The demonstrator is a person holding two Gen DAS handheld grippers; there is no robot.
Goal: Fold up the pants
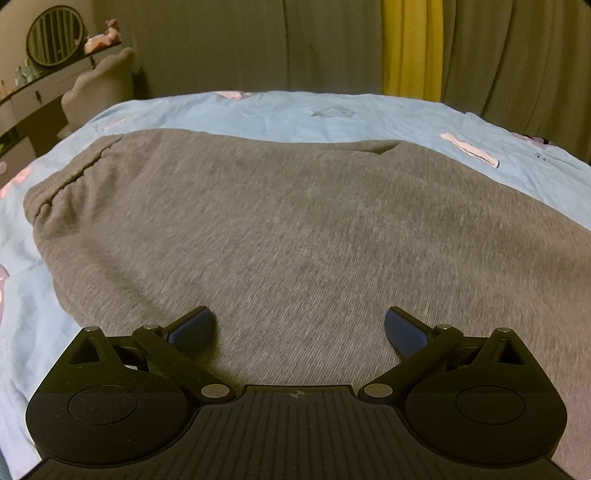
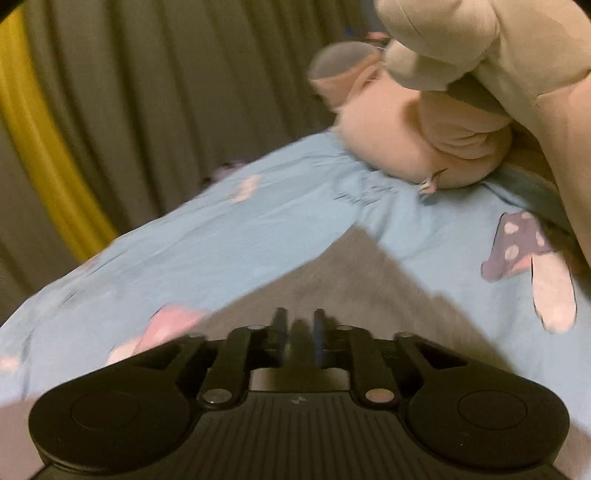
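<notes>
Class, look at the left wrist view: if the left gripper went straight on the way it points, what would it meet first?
Probably the gray pants: the open left gripper points low across them, fabric filling its path; depth is unclear.

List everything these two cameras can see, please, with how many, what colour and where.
pants: one, grey, spread on the bed
bedsheet: one, light blue with pink prints, under the pants
curtains: grey with a yellow strip, behind the bed
round mirror: one, dark-framed, on a dresser far left
plush toys: pink and beige, at the bed's far end
left tool: open, above the pants
right tool: nearly closed, grey cloth between its fingers
</notes>
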